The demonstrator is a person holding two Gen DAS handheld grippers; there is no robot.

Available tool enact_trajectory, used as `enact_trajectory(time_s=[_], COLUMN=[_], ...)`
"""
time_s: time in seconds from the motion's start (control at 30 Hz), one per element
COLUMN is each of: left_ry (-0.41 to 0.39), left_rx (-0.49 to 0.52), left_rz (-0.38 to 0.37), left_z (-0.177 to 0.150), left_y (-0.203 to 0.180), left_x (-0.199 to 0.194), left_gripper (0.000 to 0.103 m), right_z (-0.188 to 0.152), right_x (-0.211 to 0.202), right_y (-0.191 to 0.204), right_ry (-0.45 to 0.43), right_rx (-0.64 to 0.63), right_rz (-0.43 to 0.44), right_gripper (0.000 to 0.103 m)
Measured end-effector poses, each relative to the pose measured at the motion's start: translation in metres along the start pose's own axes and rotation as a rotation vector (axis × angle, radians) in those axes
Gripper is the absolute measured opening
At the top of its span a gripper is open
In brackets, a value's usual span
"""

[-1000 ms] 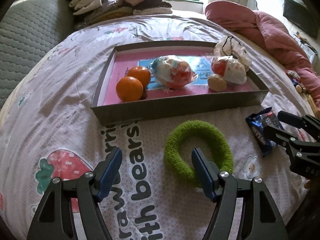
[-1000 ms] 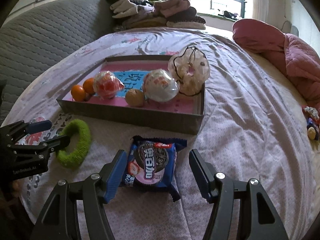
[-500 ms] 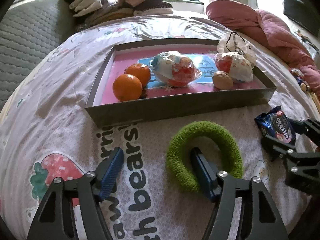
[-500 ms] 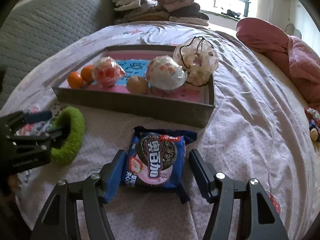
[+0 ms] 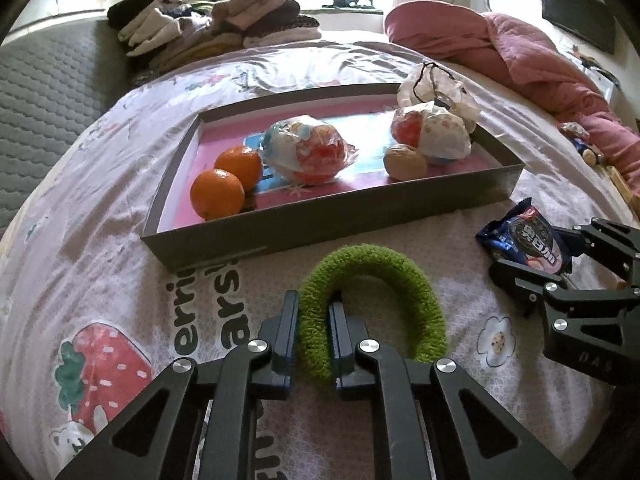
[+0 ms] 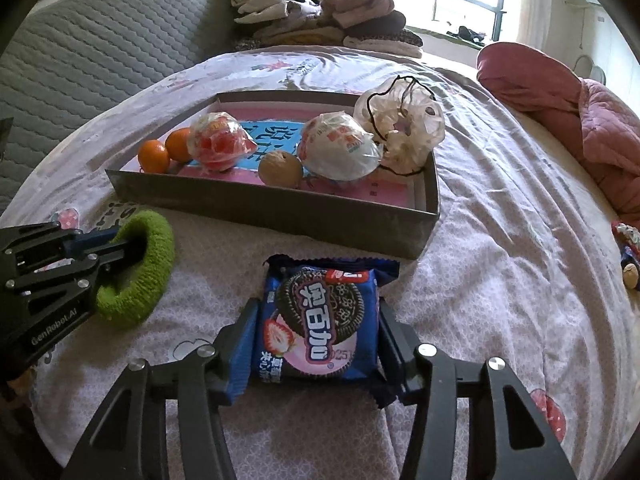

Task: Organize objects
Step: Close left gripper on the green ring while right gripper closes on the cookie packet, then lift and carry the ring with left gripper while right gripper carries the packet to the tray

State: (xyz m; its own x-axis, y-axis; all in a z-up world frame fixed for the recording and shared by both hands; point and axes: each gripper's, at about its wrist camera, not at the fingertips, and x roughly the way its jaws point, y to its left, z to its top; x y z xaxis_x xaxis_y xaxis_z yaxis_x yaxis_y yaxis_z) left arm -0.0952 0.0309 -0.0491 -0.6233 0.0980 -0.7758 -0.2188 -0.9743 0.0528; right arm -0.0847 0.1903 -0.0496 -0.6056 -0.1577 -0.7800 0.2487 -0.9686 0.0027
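Observation:
A fuzzy green ring (image 5: 384, 276) lies on the bedspread in front of a grey tray (image 5: 360, 212). My left gripper (image 5: 314, 320) is shut on the ring's left side; it also shows in the right wrist view (image 6: 116, 244). A blue cookie packet (image 6: 320, 320) lies on the bed between the fingers of my right gripper (image 6: 316, 344), which is shut on its two sides. The packet also shows in the left wrist view (image 5: 528, 240). The tray holds two oranges (image 5: 218, 196), two wrapped round snacks (image 5: 308, 152), a walnut (image 5: 404, 162) and a clear bag (image 6: 404, 124).
A pile of folded clothes (image 6: 320, 20) sits at the bed's far end. A pink quilt (image 5: 520, 48) lies at the right. Small toys (image 6: 630, 252) lie at the bed's right edge. A grey padded headboard (image 6: 80, 52) runs along the left.
Both grippers moved forward and closed: the left one onto the green ring's left side, the right one onto the cookie packet.

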Motion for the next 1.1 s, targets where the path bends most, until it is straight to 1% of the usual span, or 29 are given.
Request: enact_trajectory(time_s=[0.23, 0.53, 0.9, 1.1], left_ry=[-0.014, -0.057, -0.128, -0.176], left_rx=[-0.02, -0.038, -0.033, -0.032], left_rz=[-0.014, -0.018, -0.004, 0.014], left_z=[0.004, 0.009, 0.023, 0.037], left_y=[0.004, 0.009, 0.01, 0.014], left_x=[-0.006, -0.022, -0.043, -0.055], left_gripper=[0.012, 0.012, 0.012, 0.012], right_z=[0.002, 0.013, 0.03, 0.043], right_x=[-0.006, -0.032, -0.057, -0.072], right_y=[0.0, 0.003, 0.007, 0.007], right_ry=[-0.023, -0.129, -0.226, -0.273], right_rx=[0.004, -0.001, -0.017, -0.027], right_rz=[0.013, 0.028, 0.05, 0.049], right_gripper=[0.052, 0.052, 0.052, 0.052])
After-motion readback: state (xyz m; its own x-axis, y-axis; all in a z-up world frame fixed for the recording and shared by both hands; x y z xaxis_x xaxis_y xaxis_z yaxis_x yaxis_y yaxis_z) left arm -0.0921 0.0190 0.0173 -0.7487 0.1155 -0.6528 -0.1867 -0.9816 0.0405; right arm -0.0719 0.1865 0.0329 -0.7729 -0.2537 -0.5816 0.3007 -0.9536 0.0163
